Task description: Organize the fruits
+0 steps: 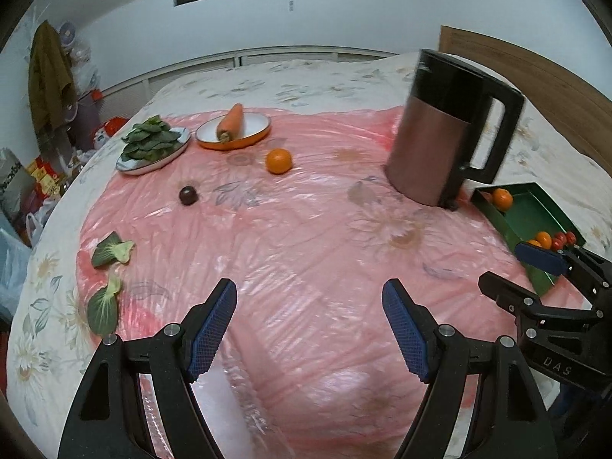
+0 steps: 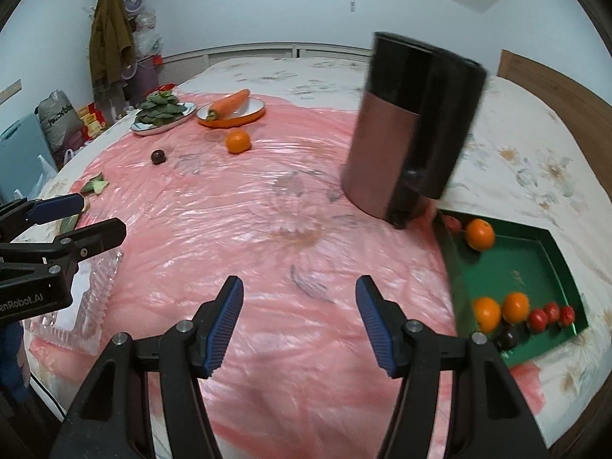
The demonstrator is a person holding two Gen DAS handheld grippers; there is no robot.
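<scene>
A loose orange [image 1: 279,160] [image 2: 238,141] and a dark round fruit [image 1: 188,195] [image 2: 158,157] lie on the pink plastic sheet, far ahead of both grippers. The green tray [image 2: 550,260] [image 1: 535,210] at the right holds several oranges [image 2: 480,234], small red tomatoes [image 2: 550,315] and a dark fruit [image 2: 507,338]. My left gripper [image 1: 308,306] is open over bare sheet with nothing between its fingers. My right gripper [image 2: 299,302] is also open and empty, just left of the tray. Each gripper shows at the edge of the other's view.
A tall copper and black kettle [image 1: 451,126] [image 2: 413,130] stands beside the tray. A plate of greens [image 1: 153,145] and an orange-rimmed dish with a carrot [image 1: 233,126] sit at the back. Two loose green leaves [image 1: 111,252] lie left. A clear glass dish [image 2: 91,298] sits near.
</scene>
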